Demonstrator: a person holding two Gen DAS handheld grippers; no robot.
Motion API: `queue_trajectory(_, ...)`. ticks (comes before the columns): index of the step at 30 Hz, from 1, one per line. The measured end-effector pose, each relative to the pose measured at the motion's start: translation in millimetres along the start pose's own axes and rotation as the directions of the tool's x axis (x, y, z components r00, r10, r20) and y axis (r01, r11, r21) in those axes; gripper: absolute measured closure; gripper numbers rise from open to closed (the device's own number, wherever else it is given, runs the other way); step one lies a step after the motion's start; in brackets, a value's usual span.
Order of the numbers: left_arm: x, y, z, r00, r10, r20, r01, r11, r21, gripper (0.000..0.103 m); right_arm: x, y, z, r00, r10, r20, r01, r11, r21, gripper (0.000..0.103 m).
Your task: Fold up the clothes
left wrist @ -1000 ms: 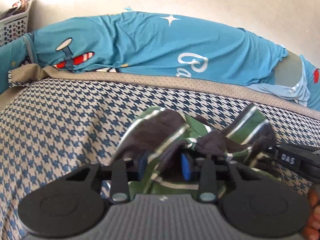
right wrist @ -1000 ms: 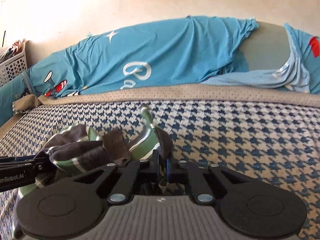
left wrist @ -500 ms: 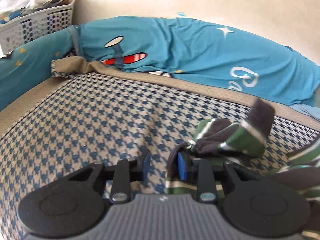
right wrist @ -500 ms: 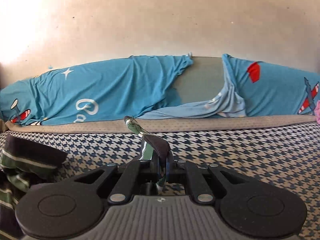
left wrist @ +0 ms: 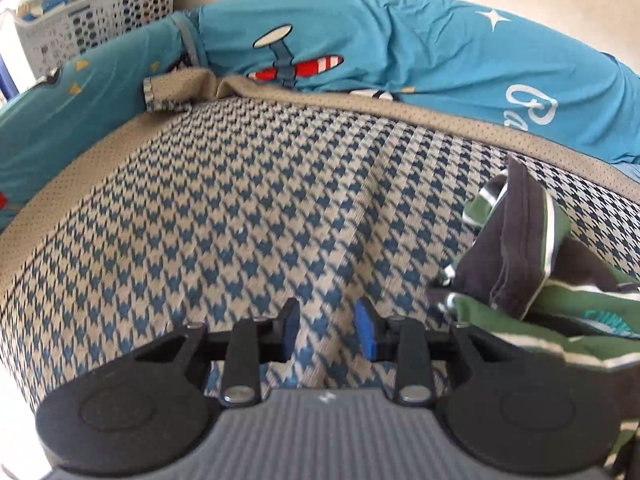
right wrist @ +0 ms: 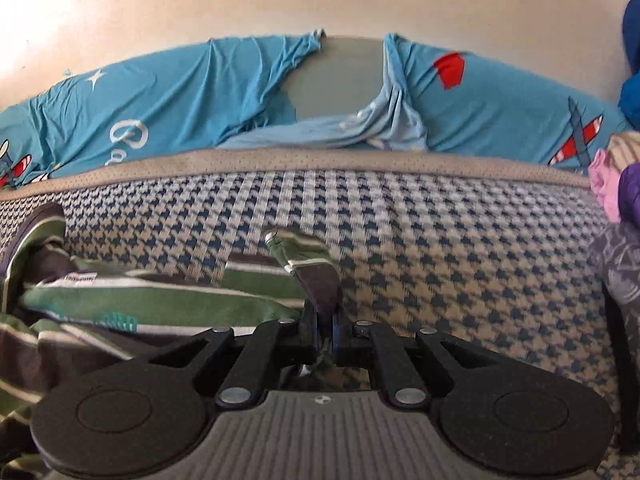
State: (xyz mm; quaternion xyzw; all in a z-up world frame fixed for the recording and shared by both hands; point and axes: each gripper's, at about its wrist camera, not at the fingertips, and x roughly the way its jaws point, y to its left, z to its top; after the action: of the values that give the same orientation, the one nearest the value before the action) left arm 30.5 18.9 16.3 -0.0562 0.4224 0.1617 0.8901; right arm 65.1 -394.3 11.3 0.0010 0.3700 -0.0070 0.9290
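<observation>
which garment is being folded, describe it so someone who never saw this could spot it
On the houndstooth bed cover, in front of the long blue pillows, lies a rumpled striped shirt. The right gripper pinches one end of it. It alone has green and dark bands with thin white lines.

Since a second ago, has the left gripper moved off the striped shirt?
Yes. The left gripper slid left toward the laundry basket; its open fingers now frame bare houndstooth cover, striped shirt at right.

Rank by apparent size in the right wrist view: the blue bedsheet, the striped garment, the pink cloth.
1. blue bedsheet, widest across the frame.
2. striped garment, though nearness to the camera enlarges it.
3. pink cloth, only partly visible at the edge.
</observation>
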Motion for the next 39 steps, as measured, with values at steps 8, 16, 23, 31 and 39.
queue_trajectory(8, -21.5, -6.7, 6.5, 0.986, -0.141, 0.088, 0.141, 0.990, 0.004, 0.051, -25.4, -24.0, 5.0, 0.996, -0.034, 0.086, 0.026, 0.996, 0.090, 0.087)
queue_trajectory(16, -29.8, -43.6, 17.7, 0.947, -0.255, 0.196, 0.248, 0.967, 0.060, 0.011, -24.8, -20.9, 21.5, 0.984, 0.036, 0.175, -0.055, 0.993, 0.106, 0.074)
queue_trajectory(23, -5.5, -65.6, 24.9, 0.951, -0.265, 0.157, 0.265, 0.964, 0.021, 0.000, 11.3, 7.5, 21.9, 0.984, 0.139, 0.112, -0.144, 0.989, 0.038, 0.073)
queue_trajectory(31, 19.2, -69.4, 30.1, 0.959, -0.256, 0.124, 0.260, 0.965, -0.020, 0.000, 47.3, 37.4, 19.2, 0.979, 0.203, 0.021, -0.202, 0.979, -0.040, 0.069)
queue_trajectory(39, 31.7, -75.5, 26.5, 0.953, -0.291, 0.082, 0.293, 0.956, -0.009, 0.000, 71.2, 62.0, 11.2, 0.990, 0.135, -0.032, -0.138, 0.984, -0.110, 0.058)
